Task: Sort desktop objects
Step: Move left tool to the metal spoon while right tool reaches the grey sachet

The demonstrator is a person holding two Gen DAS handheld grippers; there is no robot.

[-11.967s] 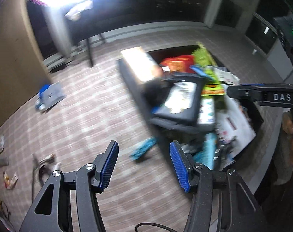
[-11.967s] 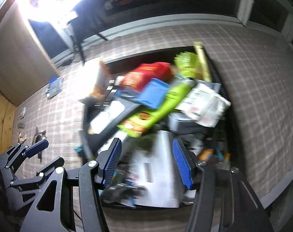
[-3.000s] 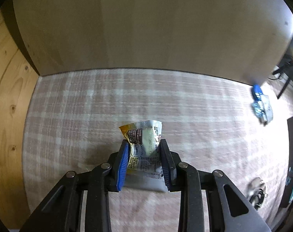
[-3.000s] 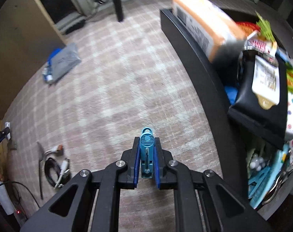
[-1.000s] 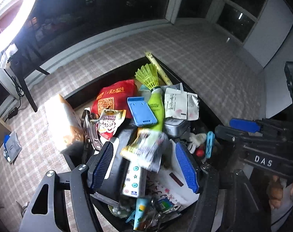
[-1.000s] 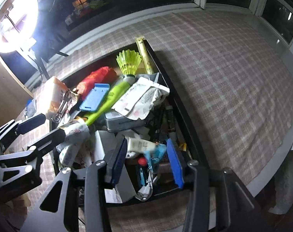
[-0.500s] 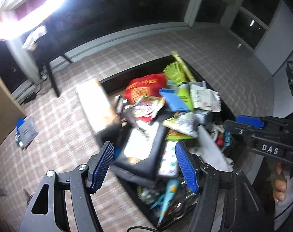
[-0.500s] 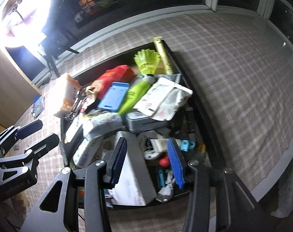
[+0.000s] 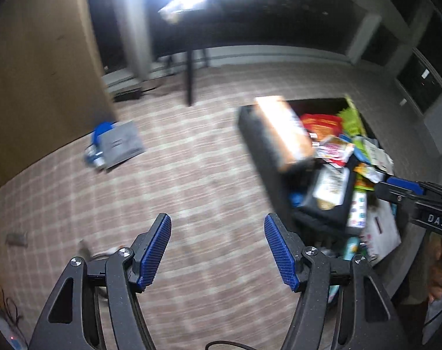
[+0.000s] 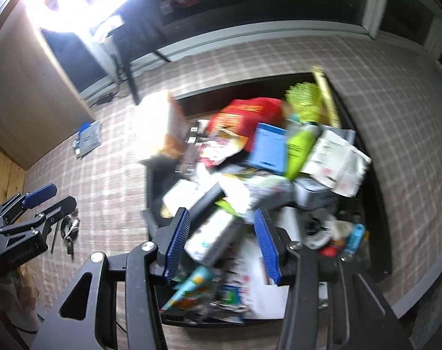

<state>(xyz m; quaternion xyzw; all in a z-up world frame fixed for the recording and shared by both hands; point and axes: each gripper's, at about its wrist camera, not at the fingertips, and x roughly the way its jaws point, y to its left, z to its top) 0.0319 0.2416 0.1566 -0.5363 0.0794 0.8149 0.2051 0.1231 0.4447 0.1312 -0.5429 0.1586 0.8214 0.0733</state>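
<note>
On the plaid-clothed table (image 10: 396, 110) the heaped black tray (image 10: 378, 204) sits at two o'clock of our empty, spread left tool (image 9: 218, 250), and we should steady the open right tool (image 10: 221, 242) before choosing one loose packet.

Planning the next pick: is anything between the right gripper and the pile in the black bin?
Nothing visible. The right gripper hangs open above the pile in the black bin, with only air between.
</note>
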